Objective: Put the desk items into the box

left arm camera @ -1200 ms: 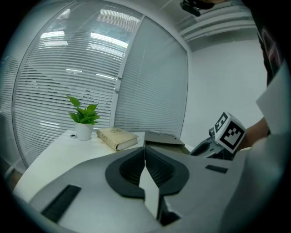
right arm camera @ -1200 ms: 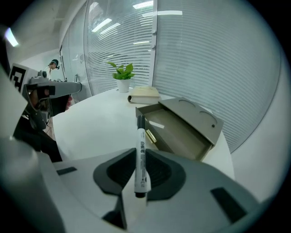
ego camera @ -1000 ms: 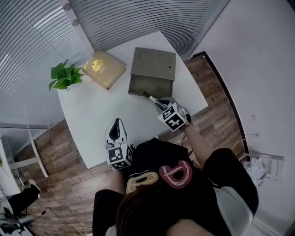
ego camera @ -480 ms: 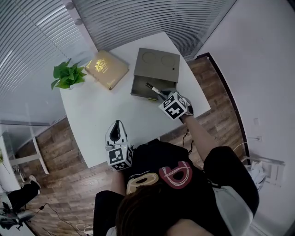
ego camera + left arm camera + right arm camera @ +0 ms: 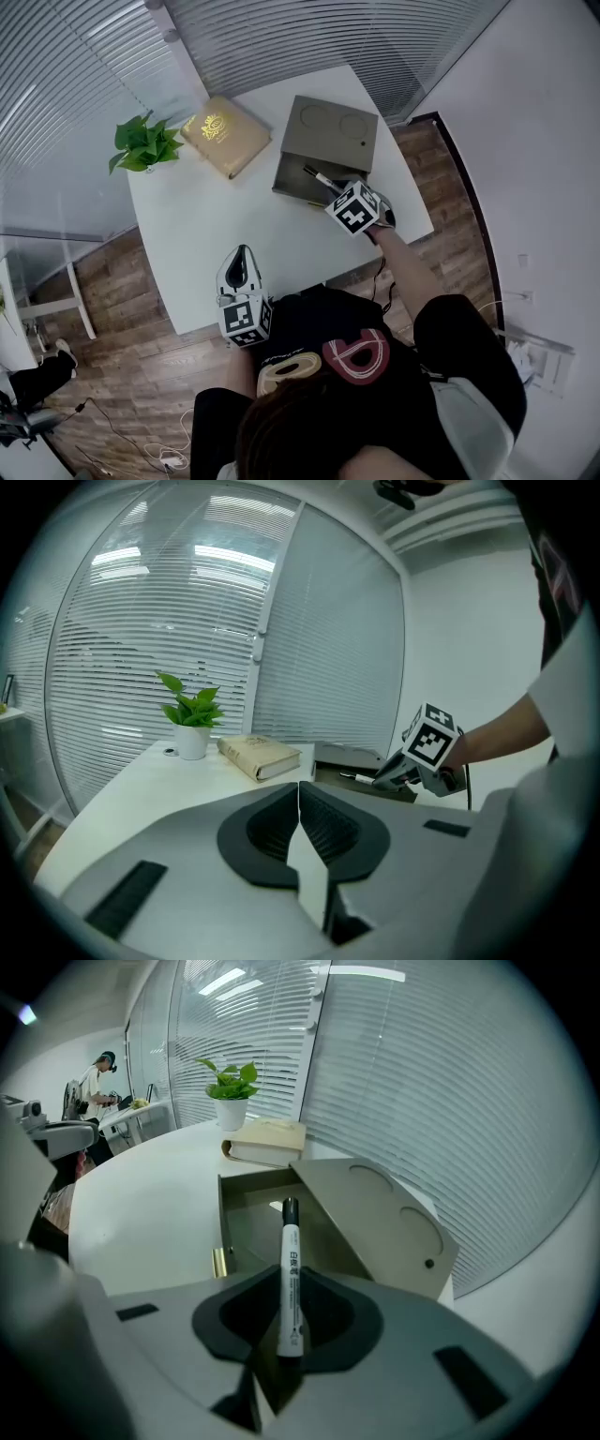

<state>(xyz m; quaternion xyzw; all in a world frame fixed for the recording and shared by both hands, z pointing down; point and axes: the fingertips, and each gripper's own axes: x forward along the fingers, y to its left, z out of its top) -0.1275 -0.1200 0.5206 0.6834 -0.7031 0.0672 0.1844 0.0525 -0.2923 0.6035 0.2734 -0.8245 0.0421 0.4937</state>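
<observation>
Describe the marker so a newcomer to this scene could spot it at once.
On the white table, find the open grey-green box at the far right. At its open front, the right gripper holds the marker: a slim white barrel with a black cap, unlike the broad book and leafy plant nearby.

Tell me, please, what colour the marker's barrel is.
White, black print; the marker shows best in right gripper view.

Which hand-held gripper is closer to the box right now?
Right. The right hand-held gripper holds a marker at the box; the left hand-held gripper hangs shut by the table edge, far off.
</observation>
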